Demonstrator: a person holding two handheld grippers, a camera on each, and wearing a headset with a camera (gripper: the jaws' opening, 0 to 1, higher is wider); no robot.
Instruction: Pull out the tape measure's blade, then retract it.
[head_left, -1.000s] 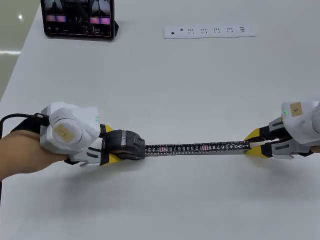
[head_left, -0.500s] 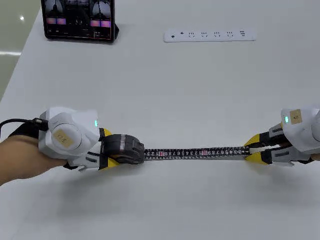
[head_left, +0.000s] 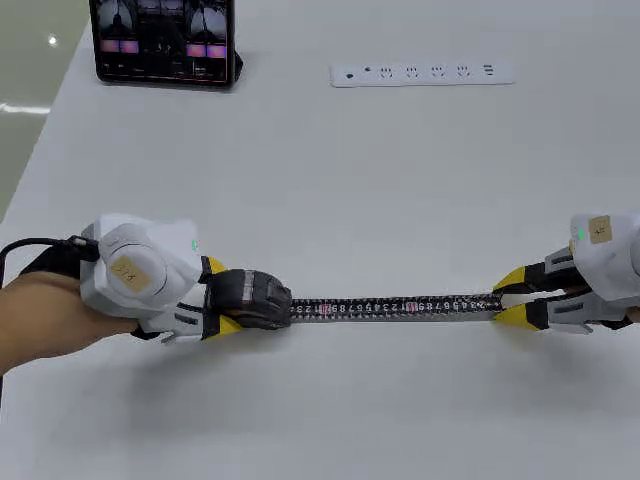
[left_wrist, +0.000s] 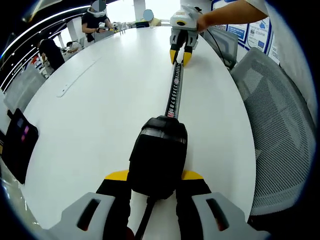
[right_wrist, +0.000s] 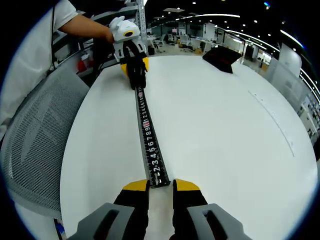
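Note:
The black tape measure case (head_left: 250, 298) lies on the white table (head_left: 330, 190), and my left gripper (head_left: 215, 305) is shut on it from the left. Its dark numbered blade (head_left: 395, 305) runs flat to the right, and my right gripper (head_left: 510, 298) is shut on its end. In the left gripper view the case (left_wrist: 159, 160) sits between the yellow fingertips (left_wrist: 117, 176), with the blade (left_wrist: 173, 95) leading away to the other gripper (left_wrist: 180, 55). In the right gripper view the blade (right_wrist: 150, 142) ends between my right gripper's (right_wrist: 161, 187) jaws, and the left gripper (right_wrist: 134, 67) holds the case at the far end.
A dark tablet (head_left: 165, 40) stands at the back left and a white power strip (head_left: 420, 72) lies at the back. The table's left edge (head_left: 40, 130) is near. A black cable (head_left: 30, 245) trails from the left hand. A mesh chair (left_wrist: 280, 125) stands beside the table.
Both grippers keep their hold and the drawn-out blade's length looks about the same. The head view has shifted slightly.

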